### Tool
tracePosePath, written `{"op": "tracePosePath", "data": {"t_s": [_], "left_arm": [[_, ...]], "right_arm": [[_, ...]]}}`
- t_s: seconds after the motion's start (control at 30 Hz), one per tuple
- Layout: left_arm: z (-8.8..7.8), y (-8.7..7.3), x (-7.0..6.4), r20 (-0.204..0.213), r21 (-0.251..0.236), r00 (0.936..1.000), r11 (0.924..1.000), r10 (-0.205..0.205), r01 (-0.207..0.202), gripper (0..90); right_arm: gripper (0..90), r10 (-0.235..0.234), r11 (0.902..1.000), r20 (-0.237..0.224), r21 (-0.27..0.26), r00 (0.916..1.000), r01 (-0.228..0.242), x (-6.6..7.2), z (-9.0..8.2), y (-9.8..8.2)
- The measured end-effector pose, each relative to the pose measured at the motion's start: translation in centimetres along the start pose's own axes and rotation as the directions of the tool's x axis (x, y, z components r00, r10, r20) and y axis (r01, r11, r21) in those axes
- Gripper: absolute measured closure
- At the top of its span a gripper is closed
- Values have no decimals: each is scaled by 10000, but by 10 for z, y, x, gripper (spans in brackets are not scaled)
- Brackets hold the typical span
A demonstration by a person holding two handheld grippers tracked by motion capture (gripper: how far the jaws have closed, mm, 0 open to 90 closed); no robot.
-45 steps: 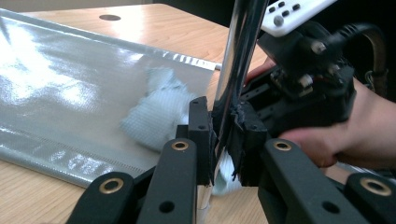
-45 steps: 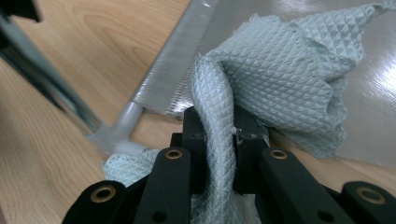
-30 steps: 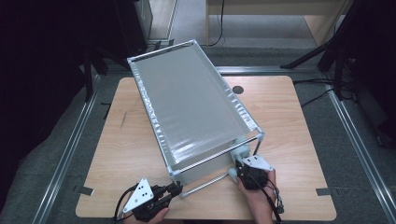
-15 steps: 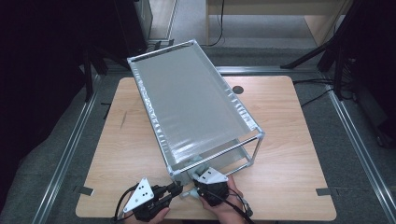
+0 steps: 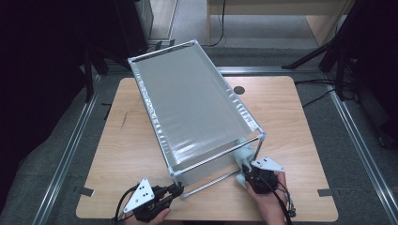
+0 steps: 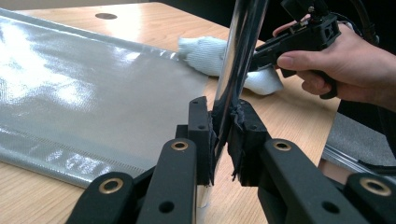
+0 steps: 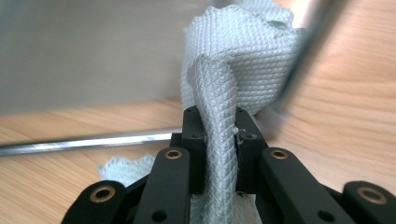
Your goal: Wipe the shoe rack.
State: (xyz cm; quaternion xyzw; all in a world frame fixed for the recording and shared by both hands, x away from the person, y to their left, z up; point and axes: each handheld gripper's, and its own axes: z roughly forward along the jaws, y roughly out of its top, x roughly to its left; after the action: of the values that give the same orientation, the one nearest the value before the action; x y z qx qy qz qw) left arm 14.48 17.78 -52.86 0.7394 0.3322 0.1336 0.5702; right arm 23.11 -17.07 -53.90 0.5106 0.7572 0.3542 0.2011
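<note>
A chrome tube frame with a grey fabric sheet [image 5: 192, 108] stretched over its top stands slanted on the wooden table [image 5: 291, 122]. My left gripper [image 5: 176, 190] is at the frame's near left corner, shut on the upright chrome post [image 6: 243, 46]; its pads [image 6: 247, 133] pinch the tube. My right gripper [image 5: 246, 176] is at the near right corner, shut on a pale blue woven cloth [image 7: 233, 60] that bunches up against the corner post [image 7: 313, 51]. That cloth [image 6: 210, 53] and the hand with the right gripper [image 6: 261, 51] appear behind the post in the left gripper view.
A low chrome bar [image 5: 211, 183] runs along the table between the two near corners, also seen as the bar [image 7: 84, 142] in the right gripper view. The table has a round cable hole [image 5: 239, 90]. Metal rails [image 5: 70, 150] flank the table.
My right gripper slid left with the cloth along the low bar to near the left gripper, then came back to the near right corner. The left gripper stayed on the post.
</note>
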Motion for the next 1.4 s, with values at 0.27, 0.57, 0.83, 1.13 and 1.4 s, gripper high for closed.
{"op": "tracePosePath", "data": {"t_s": [0.27, 0.57, 0.83, 1.13, 1.4], "left_arm": [[-1, 0, 3, -141, -34, 9999, 9999, -97, 97, 802], [-1, -1, 4, -137, -53, 9998, 9999, -156, 156, 800], [-1, -1, 5, -100, -50, 9999, 9999, -139, 139, 800], [-1, -1, 5, -91, -44, 9998, 9999, -149, 149, 799], [-1, -1, 5, -118, -13, 9999, 9999, -121, 121, 800]], "right_arm": [[787, -692, 9972, -806, 223, 9943, 712, 43, 6, -7], [776, -2106, 9758, -3204, -118, 9236, 2184, 127, 12, -17], [774, -1934, 9790, -2761, 88, 9415, 2037, 102, 11, -13], [772, -1007, 9923, -579, 664, 9932, 1045, 22, -6, -11], [787, 486, 9983, 764, -347, 9959, -460, -40, -41, -6]]}}
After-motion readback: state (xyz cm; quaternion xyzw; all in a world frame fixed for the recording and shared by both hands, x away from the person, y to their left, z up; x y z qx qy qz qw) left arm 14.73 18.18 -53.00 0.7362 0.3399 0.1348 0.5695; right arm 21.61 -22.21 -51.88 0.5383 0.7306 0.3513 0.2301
